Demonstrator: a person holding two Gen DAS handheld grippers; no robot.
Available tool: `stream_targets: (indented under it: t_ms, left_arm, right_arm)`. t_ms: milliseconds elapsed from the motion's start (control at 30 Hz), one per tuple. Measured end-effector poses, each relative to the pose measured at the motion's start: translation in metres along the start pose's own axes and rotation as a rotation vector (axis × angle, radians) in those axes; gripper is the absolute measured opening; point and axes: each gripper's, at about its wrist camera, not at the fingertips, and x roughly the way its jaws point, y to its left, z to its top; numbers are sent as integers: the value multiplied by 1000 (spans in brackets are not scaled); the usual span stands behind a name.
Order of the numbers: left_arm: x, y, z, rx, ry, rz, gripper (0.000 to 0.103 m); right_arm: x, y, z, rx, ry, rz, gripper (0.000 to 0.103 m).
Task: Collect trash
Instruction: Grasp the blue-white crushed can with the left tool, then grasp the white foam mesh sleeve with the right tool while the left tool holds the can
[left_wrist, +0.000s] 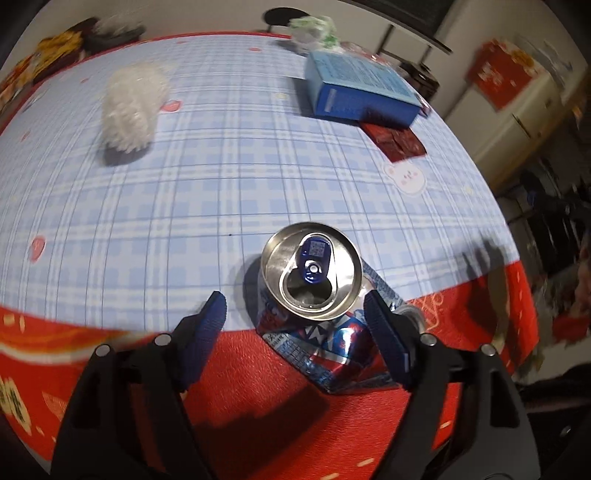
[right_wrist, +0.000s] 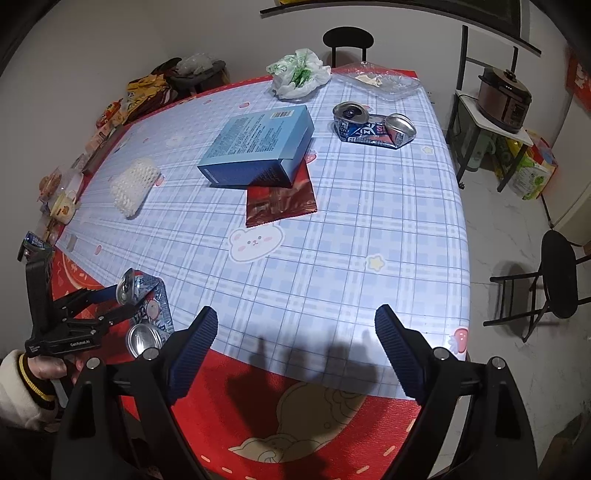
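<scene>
My left gripper (left_wrist: 293, 306) hangs with its ribbed blue pads apart on either side of a crushed can (left_wrist: 317, 295); the right-hand pad looks to be against the crumpled wall, while the other stands clear. The can sits at the near edge of the table (left_wrist: 221, 177), on the seam where blue plaid cloth meets red; its silver top is round and intact with a blue tab, its body dented and folded. My right gripper (right_wrist: 295, 325), spread wide with nothing between its pads, hovers beside that can. Beyond the can lie a white foam net (right_wrist: 131, 186), a blue carton (right_wrist: 255, 144) resting on a glossy red wrapper (right_wrist: 280, 201), a second crushed can (right_wrist: 373, 127), and a bunched plastic bag (right_wrist: 299, 74). Clutter along the table's left edge is too blurred to name.
</scene>
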Motion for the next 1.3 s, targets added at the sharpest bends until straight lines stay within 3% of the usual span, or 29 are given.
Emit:
stream_targets:
  t_ms: [567, 633, 667, 700, 867, 1133, 1300]
  left_arm:
    - [23, -3, 23, 150, -18, -23, 76]
    - [24, -5, 23, 169, -22, -16, 71]
    - [24, -5, 23, 176, -24, -14, 64]
    - [24, -5, 25, 175, -25, -11, 56]
    - [20, 3, 30, 159, -35, -26, 56]
    - [2, 28, 49, 91, -98, -29, 56]
    - [-21, 50, 53, 34, -135, -34, 56]
  right_arm:
    - [19, 13, 7, 37, 13, -8, 84]
    - [23, 14, 8, 41, 16, -7, 83]
    - [25, 15, 9, 42, 17, -7, 83]
    - [27, 16, 10, 42, 17, -7, 82]
    - [40, 17, 22, 50, 15, -1, 81]
    - [72, 26, 70, 53, -14, 24, 81]
    - [90, 66, 102, -12, -10, 79, 81]
